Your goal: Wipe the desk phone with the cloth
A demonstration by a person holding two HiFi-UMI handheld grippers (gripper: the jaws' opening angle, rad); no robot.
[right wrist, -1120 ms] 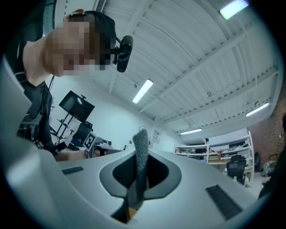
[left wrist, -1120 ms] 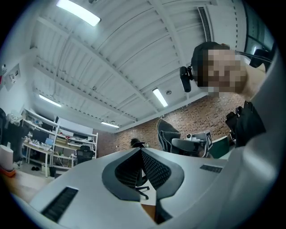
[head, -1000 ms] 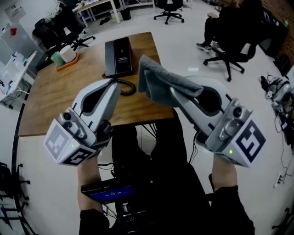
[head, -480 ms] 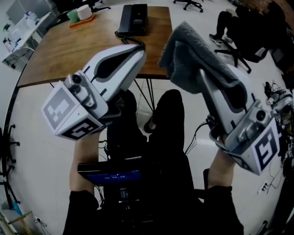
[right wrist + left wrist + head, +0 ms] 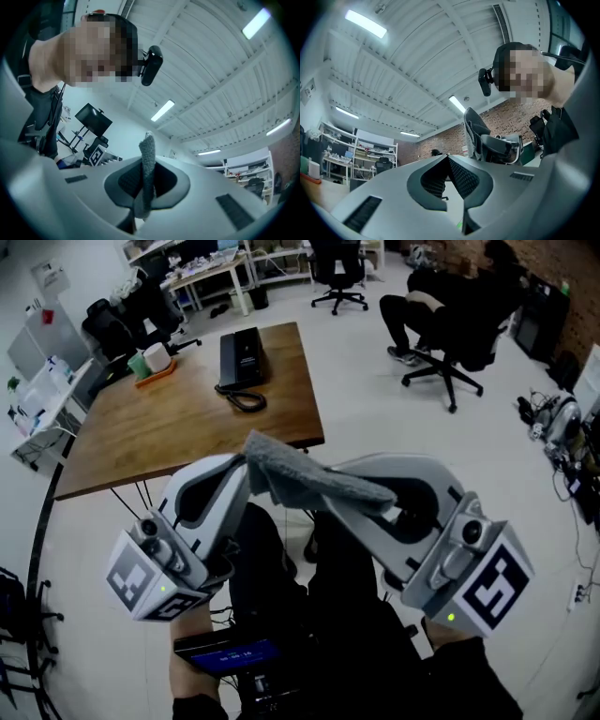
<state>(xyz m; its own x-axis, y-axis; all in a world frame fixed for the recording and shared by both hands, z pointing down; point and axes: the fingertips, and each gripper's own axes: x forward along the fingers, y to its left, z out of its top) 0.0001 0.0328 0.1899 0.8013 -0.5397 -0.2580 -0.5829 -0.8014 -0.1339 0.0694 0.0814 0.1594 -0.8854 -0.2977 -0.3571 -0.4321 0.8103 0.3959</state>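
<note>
The black desk phone [image 5: 242,359] lies at the far end of the wooden desk [image 5: 159,432], its coiled cord [image 5: 246,401] beside it. Both grippers are held up near my body, short of the desk's near edge. My right gripper [image 5: 323,486] [image 5: 146,166] is shut on a grey cloth [image 5: 291,470] [image 5: 148,150], which drapes over its tips. The left gripper [image 5: 242,463] [image 5: 447,157] is shut and holds nothing; its tip sits right beside the cloth. In the left gripper view the cloth [image 5: 474,133] hangs off the right gripper. Both gripper views point up at the ceiling.
An orange tray with cups [image 5: 150,362] sits at the desk's far left corner. Office chairs [image 5: 342,263] and a seated person [image 5: 450,306] are beyond the desk. White tables [image 5: 202,273] line the back. Cables and gear [image 5: 558,423] lie at the right.
The grippers have drawn together, so the left tip now meets the cloth. The head view has swung back, and the desk and phone show farther off than a second ago.
</note>
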